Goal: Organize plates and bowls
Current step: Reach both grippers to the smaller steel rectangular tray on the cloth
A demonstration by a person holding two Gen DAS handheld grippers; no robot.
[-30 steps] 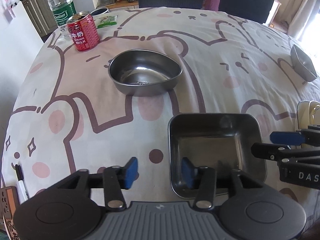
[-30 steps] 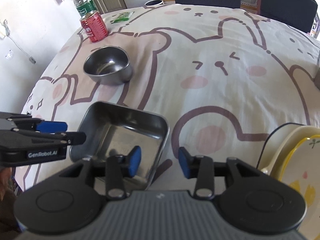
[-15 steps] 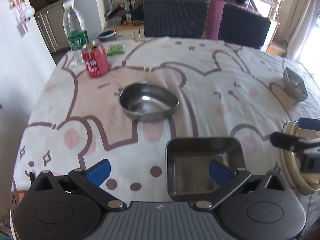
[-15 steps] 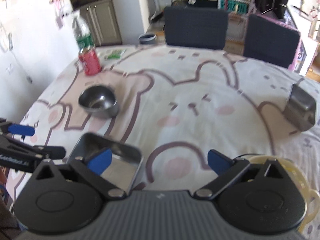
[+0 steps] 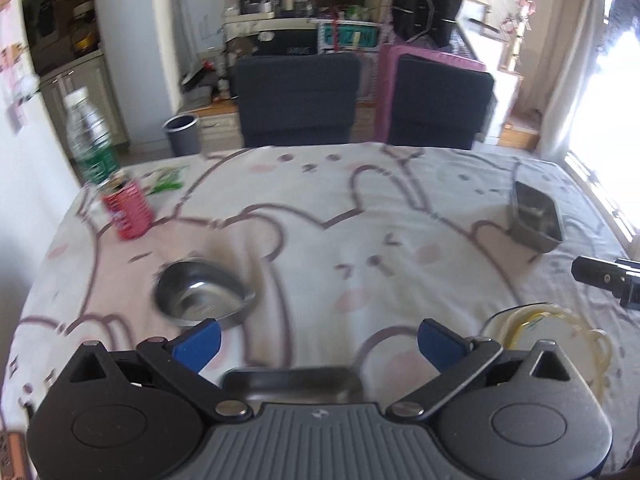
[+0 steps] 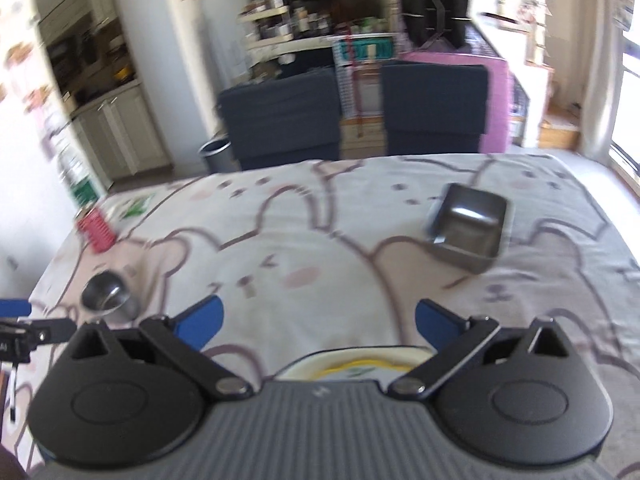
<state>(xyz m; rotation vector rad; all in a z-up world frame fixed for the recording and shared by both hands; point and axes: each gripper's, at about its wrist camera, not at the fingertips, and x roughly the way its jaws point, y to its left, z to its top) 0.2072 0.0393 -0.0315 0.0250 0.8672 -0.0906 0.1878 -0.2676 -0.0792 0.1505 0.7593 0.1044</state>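
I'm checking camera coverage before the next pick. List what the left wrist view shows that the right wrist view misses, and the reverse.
Only the left wrist view shows the near square steel tray just below the open left hand-held gripper and the whole water bottle. Only the right shows the marker pen. Both share the round steel bowl, the far square tray, the yellow-rimmed plate, the red can and the open right hand-held gripper.

The square steel tray and the cream yellow-patterned plate sit mostly hidden behind claw bodies; the red can is blurred.
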